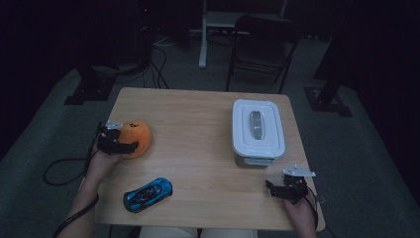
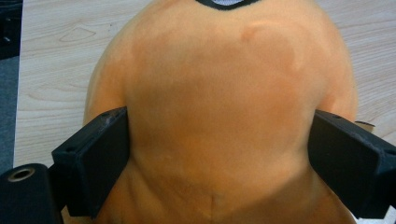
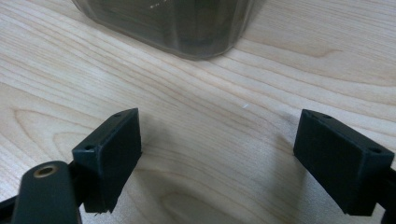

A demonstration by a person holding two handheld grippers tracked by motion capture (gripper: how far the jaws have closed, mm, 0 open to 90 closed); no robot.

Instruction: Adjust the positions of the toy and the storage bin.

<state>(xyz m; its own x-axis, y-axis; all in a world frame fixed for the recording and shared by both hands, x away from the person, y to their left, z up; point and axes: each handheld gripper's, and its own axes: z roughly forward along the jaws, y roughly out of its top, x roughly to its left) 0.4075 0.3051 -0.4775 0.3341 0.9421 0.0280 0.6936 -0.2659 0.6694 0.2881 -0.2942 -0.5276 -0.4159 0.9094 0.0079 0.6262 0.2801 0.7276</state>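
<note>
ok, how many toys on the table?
2. The orange plush toy sits at the table's left edge, between the jaws of the left claw. The blue toy car lies near the front edge. The closed white container could hide more.

Your high view was dim, the room beyond the table [image 1: 198, 119] nearly black. Both gripper views were far brighter, evenly lit from above. The orange plush toy [image 2: 219, 116] looked soft and blurred up close; faint shadows lay under your right gripper [image 3: 217, 154]

A blue toy car [image 1: 148, 194] and a white lidded box [image 1: 257, 131] sit well apart on the wooden table [image 1: 193, 114].
</note>
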